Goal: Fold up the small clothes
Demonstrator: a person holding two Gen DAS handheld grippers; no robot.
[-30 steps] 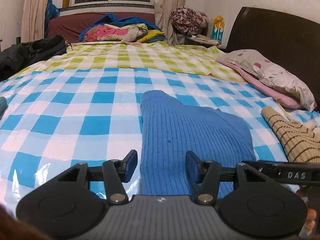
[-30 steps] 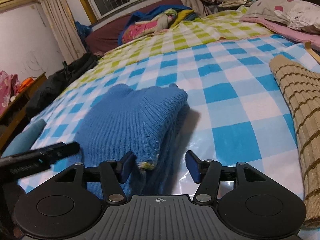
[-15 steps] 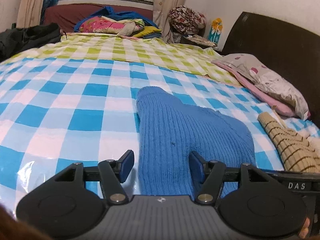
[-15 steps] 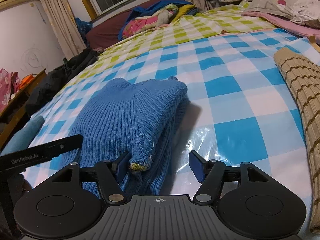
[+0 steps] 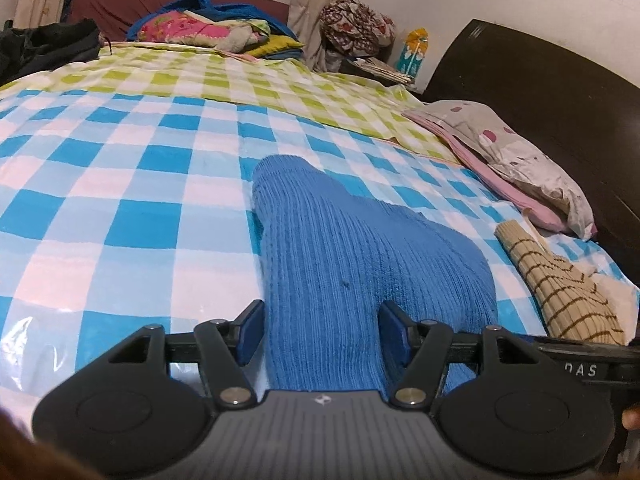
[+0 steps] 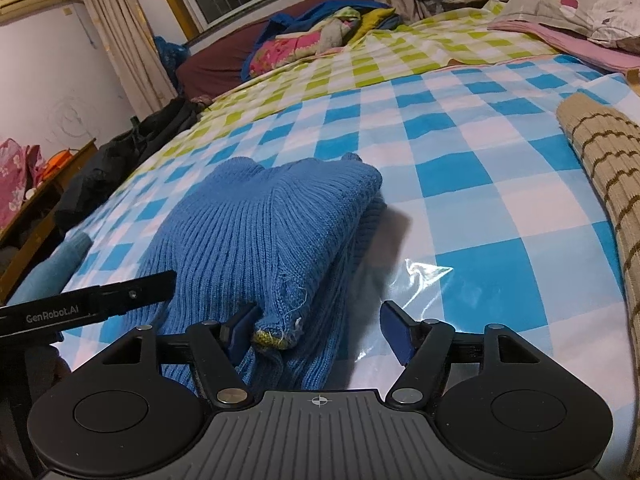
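A blue ribbed knit garment [image 5: 360,264] lies folded on the blue-and-white checked bed cover [image 5: 120,200]. My left gripper [image 5: 322,330] is open, its jaws standing either side of the garment's near left edge. In the right wrist view the same garment [image 6: 264,232] shows in stacked layers. My right gripper [image 6: 320,330] is open over its near right corner, where a yellow-green hem end [image 6: 272,338] lies against the left finger [image 6: 240,328]. The left gripper's arm [image 6: 88,306] crosses the left of that view.
A tan sweater with brown stripes [image 5: 560,292] lies to the right, also in the right wrist view [image 6: 604,168]. A pillow [image 5: 516,160] and dark headboard [image 5: 560,92] are far right. A light blue cloth [image 6: 52,264] lies left. Piled clothes [image 5: 212,32] sit at the far end.
Both grippers have moved forward and lower over the blue garment's near edge. The jaws of both have widened slightly. The garment has not visibly moved.
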